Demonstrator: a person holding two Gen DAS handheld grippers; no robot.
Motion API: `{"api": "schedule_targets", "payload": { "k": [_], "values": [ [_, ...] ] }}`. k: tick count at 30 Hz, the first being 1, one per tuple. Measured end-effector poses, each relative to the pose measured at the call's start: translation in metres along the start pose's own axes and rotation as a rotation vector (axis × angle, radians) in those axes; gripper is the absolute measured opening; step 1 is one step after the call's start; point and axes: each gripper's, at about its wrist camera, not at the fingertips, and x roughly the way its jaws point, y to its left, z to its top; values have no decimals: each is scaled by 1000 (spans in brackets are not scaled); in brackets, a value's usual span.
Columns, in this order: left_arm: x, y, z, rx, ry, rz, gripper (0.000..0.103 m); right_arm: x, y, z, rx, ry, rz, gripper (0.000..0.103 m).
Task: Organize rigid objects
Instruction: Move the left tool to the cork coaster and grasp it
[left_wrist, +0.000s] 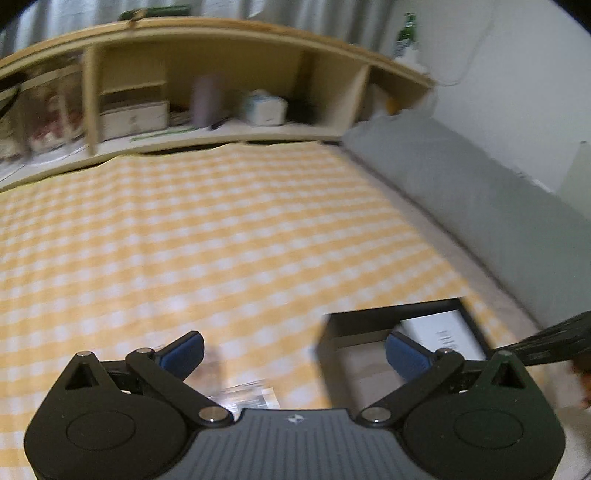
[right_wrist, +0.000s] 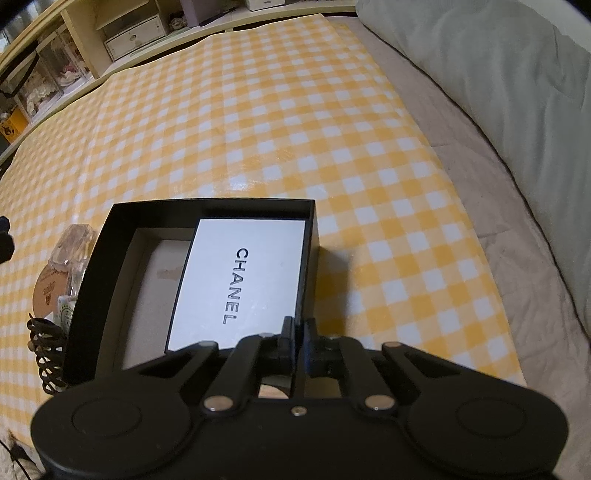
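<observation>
Right gripper (right_wrist: 298, 332): jaws pressed nearly together, pinching the near right wall of the black box (right_wrist: 110, 258) at its corner. Left gripper (left_wrist: 293, 356): jaws spread wide, blue pads (left_wrist: 184, 354) apart, holding nothing, hovering over the checked cloth (left_wrist: 221, 229) just left of the box (left_wrist: 369, 325).

Black box: open-topped, shallow, pale lining inside, sitting on the yellow-and-white checked cloth near its right edge. Inside, against the right wall, a white rectangular card or lid (right_wrist: 240, 284) printed CHANEL in black, lying slightly tilted; same white piece (left_wrist: 447, 332) visible in the left view, blurred.

Just left of the box: a clear glass bottle (right_wrist: 72, 247), a tan round item (right_wrist: 46, 295), a small pale tube (right_wrist: 64, 314), a coiled black cord (right_wrist: 44, 354). Beyond the cloth, a wooden shelf unit (left_wrist: 221, 48) with blurred contents; to the right, grey bedding (right_wrist: 498, 74).
</observation>
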Motion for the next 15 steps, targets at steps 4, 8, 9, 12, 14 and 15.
{"api": "schedule_targets", "payload": {
  "k": [4,8,9,12,14,15],
  "values": [
    [13,35,-12,-27,49,46,103,1,-1,1,4,1,5,5],
    [20,63,-28,-31,87,88,103,2,-2,2,11,6,2,5],
    [20,69,-31,-35,100,94,103,2,-3,2,8,7,1,5],
    [25,87,-43,-63,142,98,103,2,-2,2,-10,9,-5,6],
    [29,95,-51,-70,171,113,103,3,-3,2,-16,9,-6,6],
    [31,98,-53,-69,183,125,103,2,-2,2,-17,8,-8,6]
  ]
}}
